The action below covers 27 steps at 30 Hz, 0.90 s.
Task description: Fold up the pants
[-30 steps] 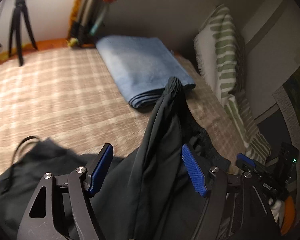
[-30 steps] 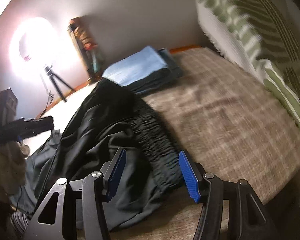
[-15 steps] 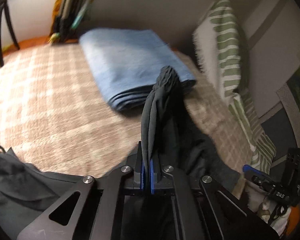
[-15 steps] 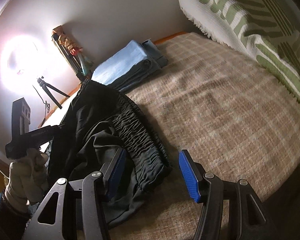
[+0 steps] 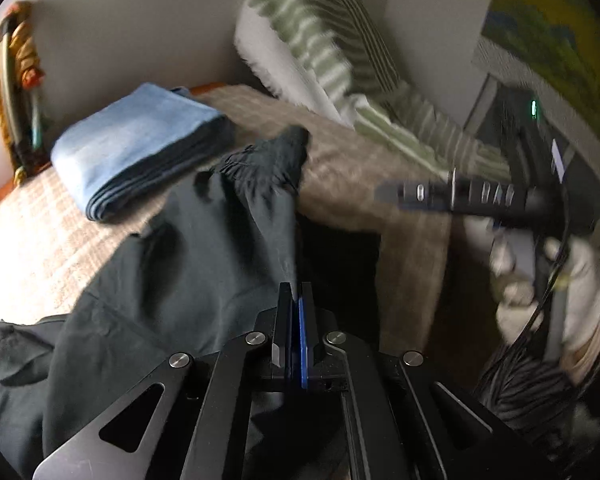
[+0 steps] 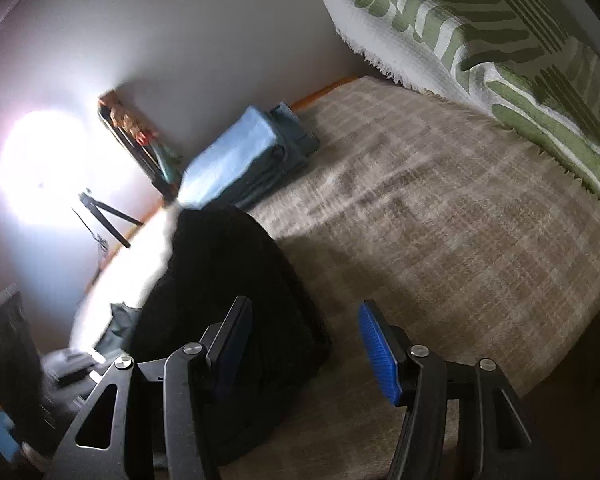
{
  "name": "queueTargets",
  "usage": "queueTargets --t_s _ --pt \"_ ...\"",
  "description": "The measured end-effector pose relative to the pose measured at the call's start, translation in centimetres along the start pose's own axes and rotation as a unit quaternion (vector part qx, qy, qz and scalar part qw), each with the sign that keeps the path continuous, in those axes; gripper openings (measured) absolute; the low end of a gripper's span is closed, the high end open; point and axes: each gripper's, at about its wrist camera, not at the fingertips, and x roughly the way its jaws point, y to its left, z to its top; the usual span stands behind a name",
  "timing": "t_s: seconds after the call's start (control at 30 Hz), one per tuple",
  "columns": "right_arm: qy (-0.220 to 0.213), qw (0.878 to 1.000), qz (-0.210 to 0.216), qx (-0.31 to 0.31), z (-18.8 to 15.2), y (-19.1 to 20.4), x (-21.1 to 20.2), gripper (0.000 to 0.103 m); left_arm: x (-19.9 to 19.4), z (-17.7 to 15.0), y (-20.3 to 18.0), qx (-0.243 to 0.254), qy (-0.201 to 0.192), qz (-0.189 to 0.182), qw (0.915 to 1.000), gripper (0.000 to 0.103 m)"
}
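Now that my left gripper (image 5: 296, 300) has clamped on a ridge of the black pants (image 5: 188, 264) stretching ahead of it across the plaid bedspread (image 5: 32, 240), with my right gripper (image 6: 304, 344) gaping empty over their edge, I judge the fold can begin.

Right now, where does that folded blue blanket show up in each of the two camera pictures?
Left wrist view: folded blue blanket sits upper left, behind the dark pants.
Right wrist view: it lies left of centre, near the wall.
Shared landmark: the green striped pillow.
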Motion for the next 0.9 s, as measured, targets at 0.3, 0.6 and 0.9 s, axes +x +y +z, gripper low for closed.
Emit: queueTargets --t_s 0.3,0.6,0.9 --pt "0.059 0.981 0.172 0.063 0.3 1.9 4.1 0.063 1.1 -0.7 0.0 -0.023 0.011 0.003 0.9997 0.001" --pt "0.062 0.993 0.086 0.046 2.8 4.3 9.1 0.019 1.5 -1.4 0.8 -0.041 0.027 0.019 0.9986 0.001" --pt "-0.006 0.984 0.174 0.038 2.0 3.5 0.4 0.012 -2.1 -1.1 0.2 -0.047 -0.002 -0.011 0.9988 0.001"
